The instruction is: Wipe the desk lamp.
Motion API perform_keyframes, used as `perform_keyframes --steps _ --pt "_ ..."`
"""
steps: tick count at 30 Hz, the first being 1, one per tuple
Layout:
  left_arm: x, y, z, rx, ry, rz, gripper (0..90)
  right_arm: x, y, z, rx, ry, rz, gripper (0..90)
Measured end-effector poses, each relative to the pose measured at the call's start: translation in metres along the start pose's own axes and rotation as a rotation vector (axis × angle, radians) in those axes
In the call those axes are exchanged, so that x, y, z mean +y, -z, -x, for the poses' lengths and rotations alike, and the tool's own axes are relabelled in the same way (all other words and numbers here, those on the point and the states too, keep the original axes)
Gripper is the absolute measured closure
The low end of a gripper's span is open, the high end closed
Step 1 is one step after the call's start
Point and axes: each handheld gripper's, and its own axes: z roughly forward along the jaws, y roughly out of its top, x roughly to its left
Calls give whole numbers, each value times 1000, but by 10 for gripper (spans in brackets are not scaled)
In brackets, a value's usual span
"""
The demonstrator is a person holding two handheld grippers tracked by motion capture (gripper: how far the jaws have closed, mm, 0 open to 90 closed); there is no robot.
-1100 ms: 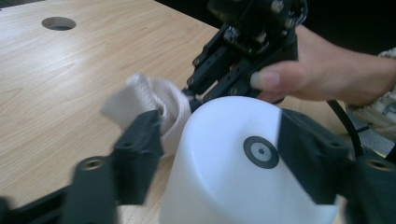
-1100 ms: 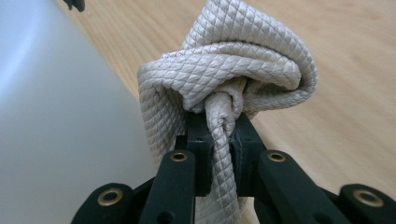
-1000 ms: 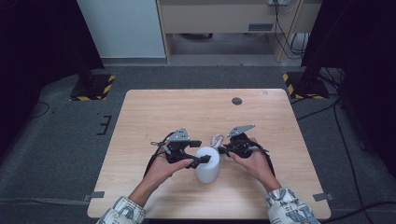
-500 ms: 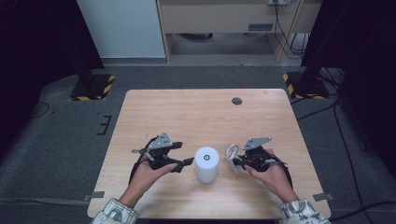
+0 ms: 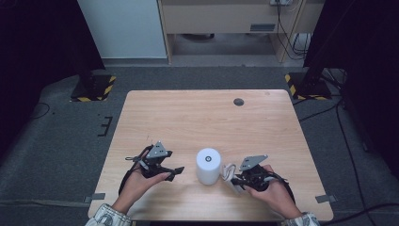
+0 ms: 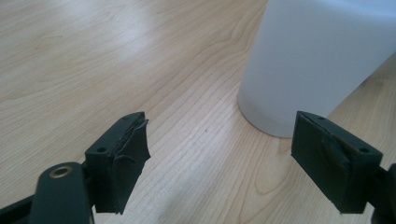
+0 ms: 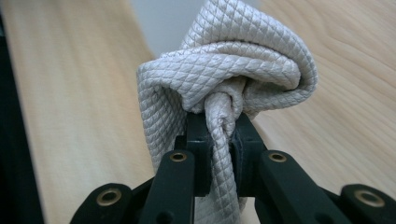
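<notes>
A white cylinder [image 5: 208, 165] with a small dark hole in its top stands upright near the front of the wooden table [image 5: 197, 117]. My left gripper [image 5: 175, 171] sits just left of it, jaws wide apart with nothing between them; in the left gripper view [image 6: 219, 154] the cylinder's base [image 6: 308, 70] rises beyond the right jaw. On the cylinder's right, my right gripper [image 5: 234, 178] is shut on a bunched piece of pale quilted cloth [image 5: 228, 171]. The right gripper view shows the cloth [image 7: 229, 79] pinched and folded over the jaws [image 7: 223, 135].
A small dark round mark [image 5: 238, 101] lies near the table's far right edge. Dark floor surrounds the table, with a white cabinet [image 5: 122, 28] and black stands with yellow-black striped feet [image 5: 94, 89] behind it.
Both hands drew apart and back from the cylinder toward the table's front. The left gripper let go of the cylinder and opened; the right gripper pulled away with the cloth.
</notes>
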Motion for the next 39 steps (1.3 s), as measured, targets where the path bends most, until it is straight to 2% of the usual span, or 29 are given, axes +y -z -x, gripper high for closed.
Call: perform_keyframes --steps 5,10,15,18,21,25,26,28,30,35,39 --pt "-2 0 -4 5 18 -5 183 5 -7 -23 29 51 -16 807" --pt "-3 1 -5 11 19 -13 185 16 -17 -42 59 90 -20 804" --pt "-6 4 -10 29 16 -36 199 33 -31 -70 28 144 -5 795" --pt "-10 8 -16 56 38 -47 205 45 -43 -91 17 190 11 795" --pt "-13 11 -21 77 56 -51 212 54 -58 -104 5 202 15 794" --pt "-15 12 -26 100 73 -59 218 62 -76 -109 -33 179 26 768" --pt "-15 12 -26 104 72 -64 218 64 -80 -109 -43 177 29 737" --pt "-16 11 -26 112 68 -72 218 69 -89 -111 -68 169 27 615" --pt "-16 11 -25 118 61 -79 218 71 -94 -112 -86 166 38 578" --pt "-14 11 -23 122 54 -76 218 69 -87 -111 -97 171 47 457" --pt "-12 12 -21 125 50 -67 219 69 -79 -111 -89 159 79 414"
